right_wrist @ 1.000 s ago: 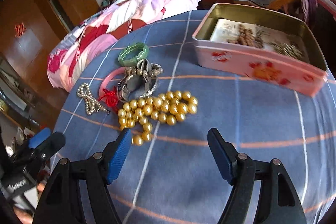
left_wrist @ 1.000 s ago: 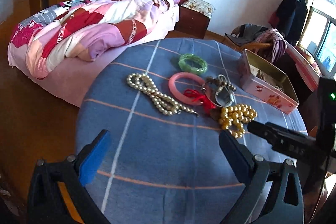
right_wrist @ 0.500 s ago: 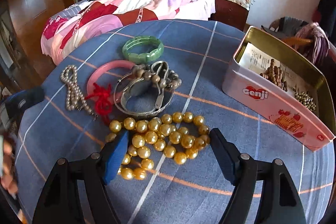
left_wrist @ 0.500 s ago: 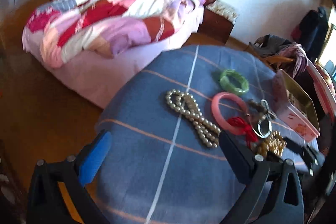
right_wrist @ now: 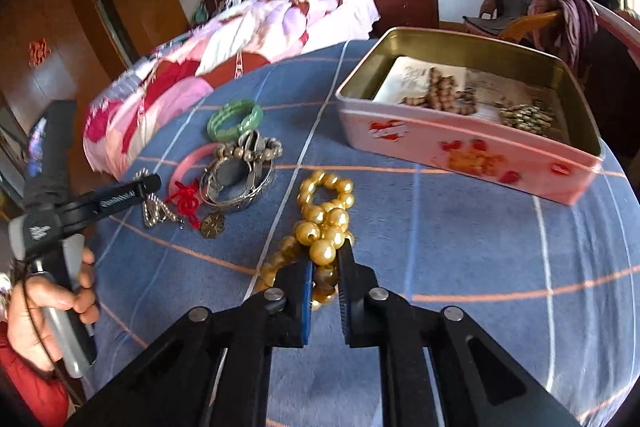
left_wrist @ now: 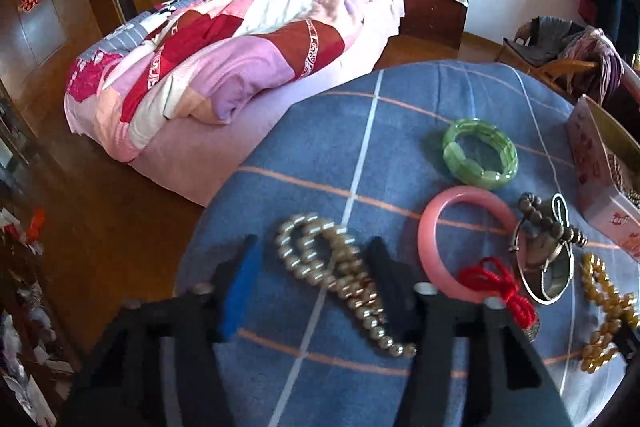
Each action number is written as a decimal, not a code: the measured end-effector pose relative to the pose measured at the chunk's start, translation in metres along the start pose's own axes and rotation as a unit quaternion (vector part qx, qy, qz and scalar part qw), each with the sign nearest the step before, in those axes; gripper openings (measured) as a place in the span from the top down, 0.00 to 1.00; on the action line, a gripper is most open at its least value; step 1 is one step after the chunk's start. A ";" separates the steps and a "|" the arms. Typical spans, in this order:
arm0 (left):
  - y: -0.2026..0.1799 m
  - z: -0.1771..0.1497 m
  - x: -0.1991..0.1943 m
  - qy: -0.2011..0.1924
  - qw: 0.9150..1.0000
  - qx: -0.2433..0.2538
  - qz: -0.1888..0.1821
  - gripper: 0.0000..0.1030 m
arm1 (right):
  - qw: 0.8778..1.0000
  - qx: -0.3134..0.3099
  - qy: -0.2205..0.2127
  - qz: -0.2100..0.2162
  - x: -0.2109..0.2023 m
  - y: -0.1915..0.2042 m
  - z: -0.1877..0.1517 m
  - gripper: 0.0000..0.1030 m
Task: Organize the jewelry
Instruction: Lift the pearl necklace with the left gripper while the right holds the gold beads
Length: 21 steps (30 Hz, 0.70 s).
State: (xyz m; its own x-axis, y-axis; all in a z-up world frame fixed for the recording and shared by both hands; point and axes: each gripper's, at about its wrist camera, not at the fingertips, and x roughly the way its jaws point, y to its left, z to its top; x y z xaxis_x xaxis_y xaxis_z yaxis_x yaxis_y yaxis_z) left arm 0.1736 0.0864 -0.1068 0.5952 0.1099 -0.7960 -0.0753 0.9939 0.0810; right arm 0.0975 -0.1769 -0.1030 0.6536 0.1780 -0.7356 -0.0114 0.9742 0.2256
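While clamped in the right gripper point(right_wrist: 325, 269), round glossy gold beads point(right_wrist: 323, 223).

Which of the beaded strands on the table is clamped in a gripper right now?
The gold bead necklace: the right gripper is shut on it. The silver bead strand lies loose between the open left gripper's fingers.

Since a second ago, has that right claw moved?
Yes. The right claw came forward toward the pink tin and closed on the gold bead necklace.
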 end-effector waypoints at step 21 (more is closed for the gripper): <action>0.019 -0.008 -0.090 -0.123 0.974 -0.020 -0.187 0.91 | 0.995 0.033 -0.094 -0.002 -0.073 -0.019 0.015 0.90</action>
State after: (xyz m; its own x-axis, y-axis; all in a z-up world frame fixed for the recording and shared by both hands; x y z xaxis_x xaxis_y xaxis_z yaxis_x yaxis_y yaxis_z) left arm 0.1127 0.0951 -0.0383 0.7607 -0.2563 -0.5963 0.1568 0.9641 -0.2144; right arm 0.0615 -0.2102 -0.0435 0.7842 0.1389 -0.6047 0.0365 0.9626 0.2685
